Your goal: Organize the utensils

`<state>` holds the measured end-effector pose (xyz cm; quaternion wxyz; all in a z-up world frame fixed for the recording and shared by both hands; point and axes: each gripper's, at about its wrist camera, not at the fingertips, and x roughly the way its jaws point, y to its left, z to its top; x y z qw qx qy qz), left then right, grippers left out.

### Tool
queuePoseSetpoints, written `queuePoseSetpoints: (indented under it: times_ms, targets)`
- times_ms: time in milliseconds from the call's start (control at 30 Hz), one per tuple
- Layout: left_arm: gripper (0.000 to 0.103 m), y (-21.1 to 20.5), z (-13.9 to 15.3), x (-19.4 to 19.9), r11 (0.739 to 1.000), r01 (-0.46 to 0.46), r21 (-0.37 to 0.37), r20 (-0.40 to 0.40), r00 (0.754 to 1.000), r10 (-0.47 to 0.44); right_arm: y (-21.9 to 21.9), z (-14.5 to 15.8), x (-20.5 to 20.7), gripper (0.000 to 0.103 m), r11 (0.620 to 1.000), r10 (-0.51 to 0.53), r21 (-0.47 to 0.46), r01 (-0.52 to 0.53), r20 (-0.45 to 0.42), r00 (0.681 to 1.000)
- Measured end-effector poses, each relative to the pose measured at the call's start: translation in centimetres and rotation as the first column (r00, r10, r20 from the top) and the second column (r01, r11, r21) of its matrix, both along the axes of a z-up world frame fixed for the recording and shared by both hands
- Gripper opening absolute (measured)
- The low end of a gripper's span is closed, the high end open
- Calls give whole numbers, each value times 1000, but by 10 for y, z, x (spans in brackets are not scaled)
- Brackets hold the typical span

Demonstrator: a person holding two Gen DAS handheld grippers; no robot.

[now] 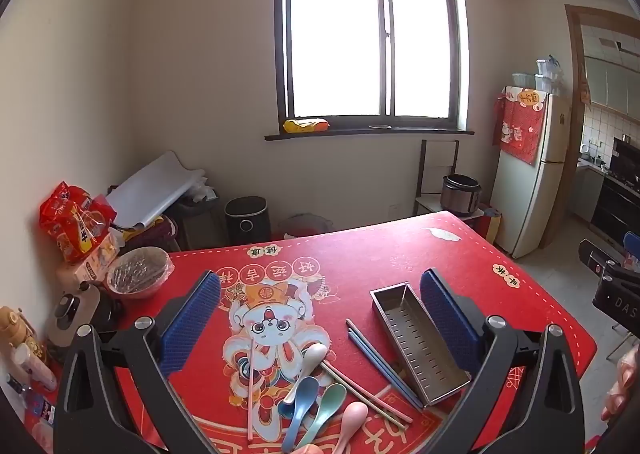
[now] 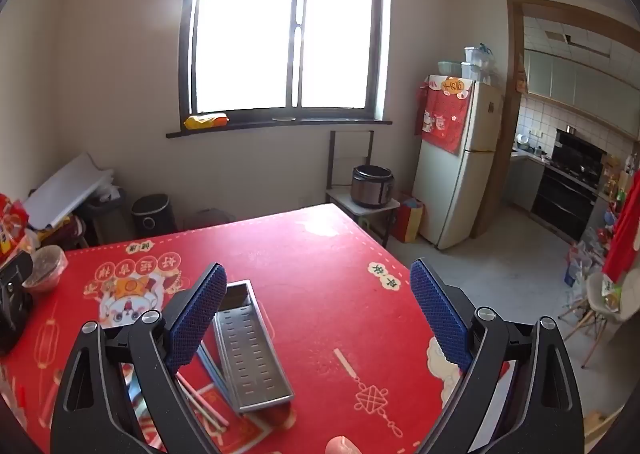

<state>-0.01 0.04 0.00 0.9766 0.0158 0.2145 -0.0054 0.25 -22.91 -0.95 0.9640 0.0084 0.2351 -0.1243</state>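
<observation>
A metal slotted utensil tray (image 1: 420,342) lies on the red table mat (image 1: 360,254); it also shows in the right wrist view (image 2: 250,350). Left of it lie blue chopsticks (image 1: 380,364), pink chopsticks (image 1: 364,394), one pink chopstick (image 1: 251,394), and white (image 1: 312,358), blue (image 1: 302,402), green (image 1: 330,406) and pink (image 1: 352,420) spoons. My left gripper (image 1: 320,318) is open and empty above the spoons. My right gripper (image 2: 318,310) is open and empty, above the mat to the right of the tray.
A wrapped bowl (image 1: 138,272), snack bags (image 1: 76,222), a kettle (image 1: 76,314) and bottles (image 1: 20,342) crowd the table's left edge. The right gripper's body (image 1: 612,282) shows at the right. A fridge (image 2: 460,162) and rice cooker (image 2: 372,186) stand beyond the table.
</observation>
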Motion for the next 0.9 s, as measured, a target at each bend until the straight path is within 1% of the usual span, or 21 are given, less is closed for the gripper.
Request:
queuePoseSetpoints:
  times_ms: [233, 333, 433, 500, 567, 733, 767, 900]
  targets:
    - [98, 2, -1, -1, 1000, 9, -8, 6, 1000, -9, 1, 0, 0, 90, 1000, -1, 0, 1, 2, 1000]
    - [98, 0, 0, 0, 1000, -1, 3, -2, 1000, 1, 1, -3, 5, 90, 1000, -1, 6, 1, -5, 1000]
    - [98, 7, -2, -1, 1000, 0, 1, -3, 1000, 0, 4, -3, 7, 90, 1000, -3, 7, 3, -9, 1000]
    - [98, 10, -3, -2, 1000, 0, 1, -3, 1000, 0, 3, -4, 7, 90, 1000, -4, 8, 4, -11, 1000]
    - [98, 4, -2, 0, 1000, 0, 6, -5, 1000, 0, 0, -4, 4, 90, 1000, -4, 14, 4, -8, 1000]
    - [98, 10, -8, -2, 1000, 3, 8, -6, 1000, -3, -3, -4, 4, 90, 1000, -6, 26, 6, -13, 1000]
    - [98, 1, -7, -1, 1000, 1, 16, -9, 1000, 0, -3, -5, 4, 90, 1000, -4, 28, 4, -13, 1000]
    - [98, -2, -7, -1, 1000, 2, 21, -10, 1000, -1, -4, -7, 3, 90, 999, 2, 38, -2, -13, 1000]
